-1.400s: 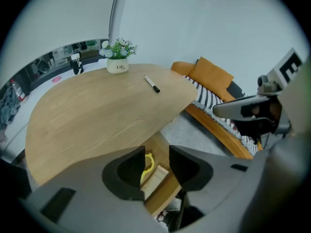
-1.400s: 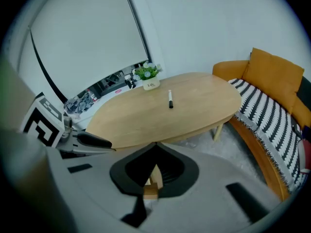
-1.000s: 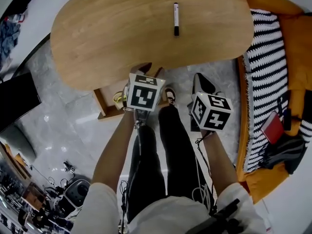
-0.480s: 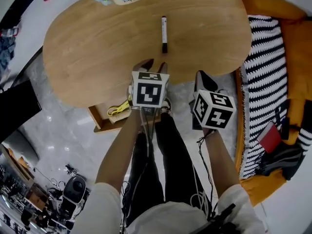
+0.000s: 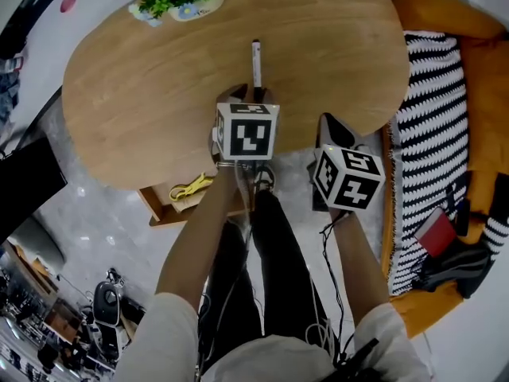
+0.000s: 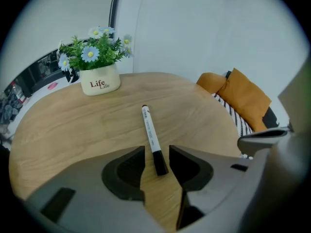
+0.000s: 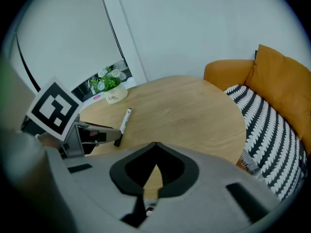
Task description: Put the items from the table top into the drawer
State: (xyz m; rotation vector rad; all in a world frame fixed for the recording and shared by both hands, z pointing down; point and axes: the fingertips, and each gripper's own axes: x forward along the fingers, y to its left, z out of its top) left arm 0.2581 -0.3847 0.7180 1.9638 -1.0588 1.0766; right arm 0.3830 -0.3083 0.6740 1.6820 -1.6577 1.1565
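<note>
Wooden table [image 5: 159, 94] bears one marker [image 6: 149, 130], its cap inside the wide-open left tool [image 6: 157, 150]; right tool [image 7: 156, 144] closed.

Bare wood surrounds the white marker with a black cap [image 5: 256, 58] on the oval wooden table top [image 5: 143, 94]; its left, right and far sides lie open. The left gripper [image 6: 157, 155] straddles its near end, jaws apart. A white pot of blue flowers [image 5: 195, 2] stands far left, well apart. An orange sofa [image 5: 477, 62] hems the right edge.
</note>
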